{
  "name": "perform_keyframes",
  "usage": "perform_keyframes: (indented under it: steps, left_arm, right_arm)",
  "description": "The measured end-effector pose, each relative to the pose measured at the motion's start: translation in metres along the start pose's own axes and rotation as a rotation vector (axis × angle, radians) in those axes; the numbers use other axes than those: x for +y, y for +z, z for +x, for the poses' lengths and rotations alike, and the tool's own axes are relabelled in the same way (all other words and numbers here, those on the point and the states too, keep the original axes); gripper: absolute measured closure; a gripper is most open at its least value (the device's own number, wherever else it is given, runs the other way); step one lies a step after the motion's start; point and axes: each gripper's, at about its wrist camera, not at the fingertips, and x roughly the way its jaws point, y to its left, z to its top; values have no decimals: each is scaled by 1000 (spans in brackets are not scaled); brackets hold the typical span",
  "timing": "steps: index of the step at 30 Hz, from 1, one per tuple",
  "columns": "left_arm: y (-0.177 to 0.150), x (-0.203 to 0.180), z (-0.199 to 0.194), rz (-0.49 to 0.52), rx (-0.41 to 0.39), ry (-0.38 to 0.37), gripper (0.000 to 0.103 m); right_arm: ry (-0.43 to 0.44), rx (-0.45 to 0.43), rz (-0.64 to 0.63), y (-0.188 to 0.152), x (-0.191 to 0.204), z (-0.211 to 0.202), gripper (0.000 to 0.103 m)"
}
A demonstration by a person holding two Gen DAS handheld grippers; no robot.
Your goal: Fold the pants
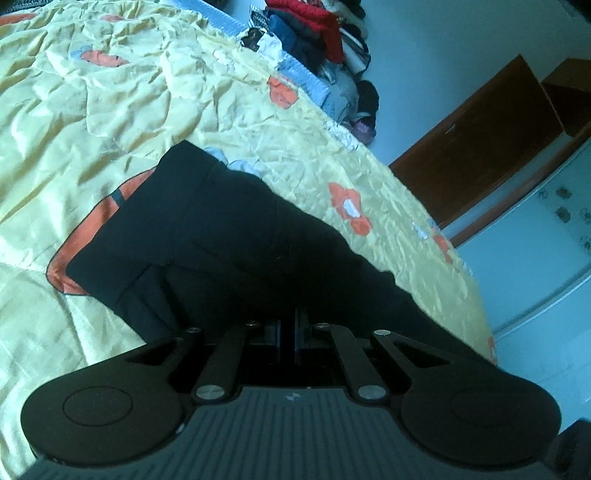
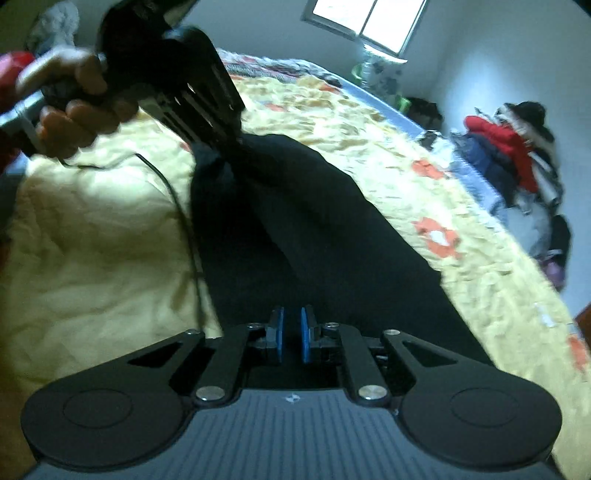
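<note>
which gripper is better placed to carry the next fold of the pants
Left. In the right wrist view the left gripper is shut on a bunched end of the pants; the right gripper has a gap between its blue pads, seemingly holding nothing.

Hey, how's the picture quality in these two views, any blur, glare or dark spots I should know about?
Left wrist view: fairly sharp, bluish cast, the black pants read as a near-featureless dark mass, and fisheye bends the yellow bedspread. Right wrist view: the hand holding the left tool is motion-blurred, the window is blown out, and the room edges look soft.
</note>
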Motion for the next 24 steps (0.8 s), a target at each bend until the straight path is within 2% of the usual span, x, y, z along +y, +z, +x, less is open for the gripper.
perform_keyframes:
  steps: [1, 2, 3, 4, 5, 8, 11, 13, 15, 16, 18, 24]
  left_arm:
    - [-1, 0, 0, 0, -9, -6, 98]
    - [-3, 0, -1, -2, -16, -6, 98]
    - [-3, 0, 1, -16, -21, -4, 96]
    - [-2, 1, 3, -28, -21, -10, 91]
    - [-1, 3, 6, -46, -22, -17, 90]
    - [-1, 11, 12, -115, -19, -14, 87]
    - [1, 22, 18, -192, -30, -7, 75]
    - [3, 28, 18, -233, -63, -8, 72]
    - [6, 32, 17, -256, -79, -26, 73]
    - [7, 33, 15, -252, -83, -33, 90]
    - [7, 30, 9, -205, -89, -13, 95]
    - [0, 32, -15, -117, -58, 7, 96]
  right_arm:
    - [-39, 12, -19, -2, 3, 1, 85]
    - [-91, 15, -43, -4, 5, 4, 73]
    - [-130, 17, -60, -6, 8, 6, 55]
    - [-161, 24, -78, -7, 10, 9, 45]
    - [-182, 33, -102, -8, 13, 13, 36]
    - [-235, 38, -107, -9, 12, 24, 37]
    - [-279, 40, -46, -9, -1, 36, 38]
    - [-320, 38, -21, -8, -8, 43, 50]
    - [-331, 42, -4, -9, -12, 49, 85]
    - [-323, 48, 0, -10, -12, 52, 92]
    - [-314, 55, -18, -12, -7, 52, 99]
    - [-203, 35, 8, -11, 9, 7, 99]
